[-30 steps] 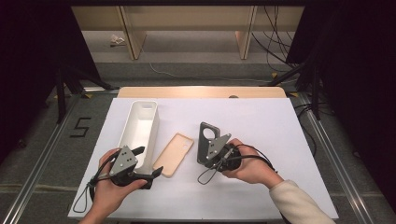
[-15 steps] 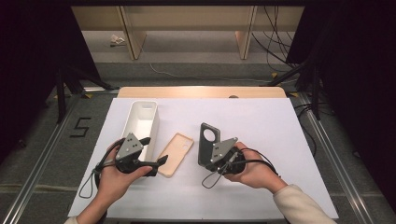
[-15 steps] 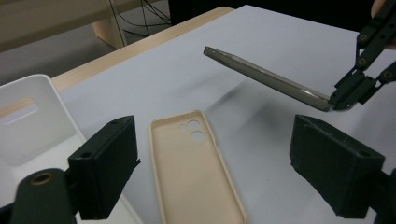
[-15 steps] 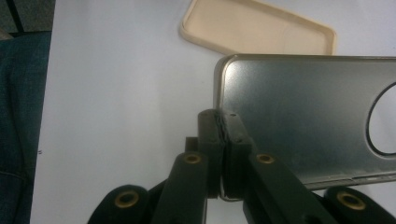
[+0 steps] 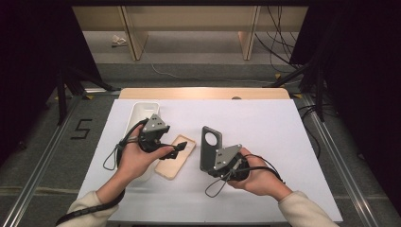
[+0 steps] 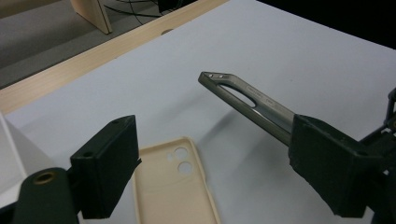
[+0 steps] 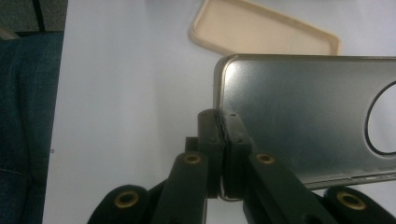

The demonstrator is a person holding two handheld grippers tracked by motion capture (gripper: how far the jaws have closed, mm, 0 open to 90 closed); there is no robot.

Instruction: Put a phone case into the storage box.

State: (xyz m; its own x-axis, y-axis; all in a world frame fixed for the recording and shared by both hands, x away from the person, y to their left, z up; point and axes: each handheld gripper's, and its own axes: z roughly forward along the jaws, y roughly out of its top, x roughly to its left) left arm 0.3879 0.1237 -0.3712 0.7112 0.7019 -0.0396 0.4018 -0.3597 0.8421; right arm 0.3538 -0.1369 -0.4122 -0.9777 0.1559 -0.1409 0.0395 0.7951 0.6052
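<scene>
While the right gripper (image 5: 208,153) clamps the grey phone case (image 5: 209,147) upright, the left gripper (image 5: 178,150), jaws apart and just narrowing on nothing, hovers over the beige case (image 5: 176,158), not yet grasped.

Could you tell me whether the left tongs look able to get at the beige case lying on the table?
Probably yes: the left tongs stand open right over the beige case, with nothing between them. The grey phone is held clear by the right tongs.
</scene>
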